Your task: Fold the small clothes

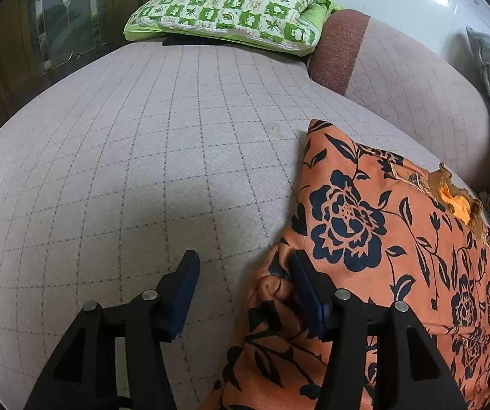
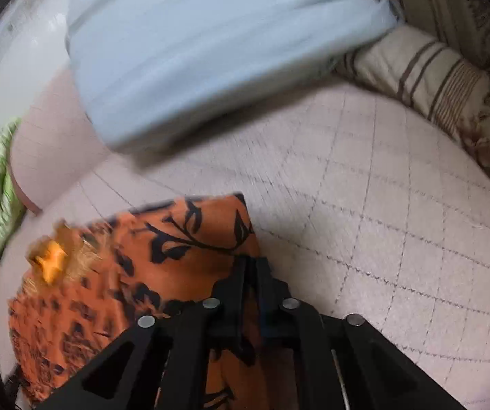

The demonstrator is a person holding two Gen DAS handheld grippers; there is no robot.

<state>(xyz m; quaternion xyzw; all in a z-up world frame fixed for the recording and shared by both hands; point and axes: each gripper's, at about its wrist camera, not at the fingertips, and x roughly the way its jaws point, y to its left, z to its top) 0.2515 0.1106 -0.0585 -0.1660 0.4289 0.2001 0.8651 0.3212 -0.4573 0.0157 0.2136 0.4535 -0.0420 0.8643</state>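
Observation:
An orange garment with a black flower print [image 1: 364, 222] lies on the checked pinkish bed cover [image 1: 142, 136], with its frayed neck opening [image 1: 457, 201] at the far right. My left gripper [image 1: 245, 266] stands open at the garment's left edge: one finger [image 1: 190, 273] is over bare cover and the other finger [image 1: 299, 273] is over the cloth, with a bunched fold lying between them. In the blurred right wrist view, my right gripper [image 2: 251, 263] has its jaws together on the right edge of the garment [image 2: 176, 239], with cloth showing between the fingers.
A green checked pillow [image 1: 231, 7] lies at the far end of the bed beside a brown and pink bolster [image 1: 340, 48]. A light blue pillow [image 2: 210, 51] and a striped cushion [image 2: 433, 75] lie beyond the garment. The bed cover [image 2: 381, 205] spreads to the right.

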